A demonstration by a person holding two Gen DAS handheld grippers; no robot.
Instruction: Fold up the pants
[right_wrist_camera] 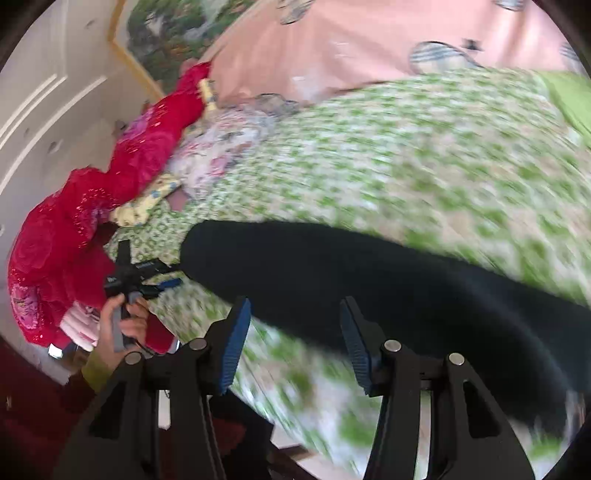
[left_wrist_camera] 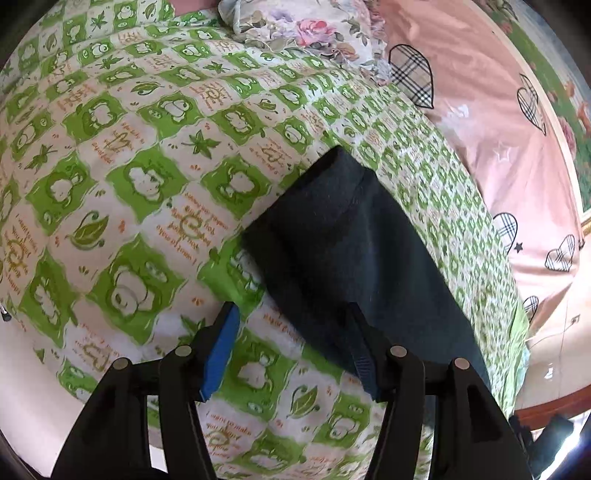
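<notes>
Dark folded pants (left_wrist_camera: 343,240) lie on a green-and-white patterned bedspread (left_wrist_camera: 129,166). My left gripper (left_wrist_camera: 291,350) hovers open over their near corner. Its right finger (left_wrist_camera: 364,354) overlaps the cloth edge, its left finger (left_wrist_camera: 221,350) is over the bedspread, and nothing is pinched. In the blurred right wrist view the pants (right_wrist_camera: 369,280) stretch as a long dark band across the bed. My right gripper (right_wrist_camera: 295,339) stands open just in front of that band, with nothing between its blue pads. A hand (right_wrist_camera: 122,328) holds the left gripper (right_wrist_camera: 142,278) at the pants' far left end.
A floral pillow (left_wrist_camera: 306,33) and a pink sheet with plaid hearts (left_wrist_camera: 480,122) lie beyond the bedspread. Red glittery clothing (right_wrist_camera: 92,221) is heaped at the bed's left side, beside a white panelled door (right_wrist_camera: 44,110). The bed edge and floor (left_wrist_camera: 554,369) show at the right.
</notes>
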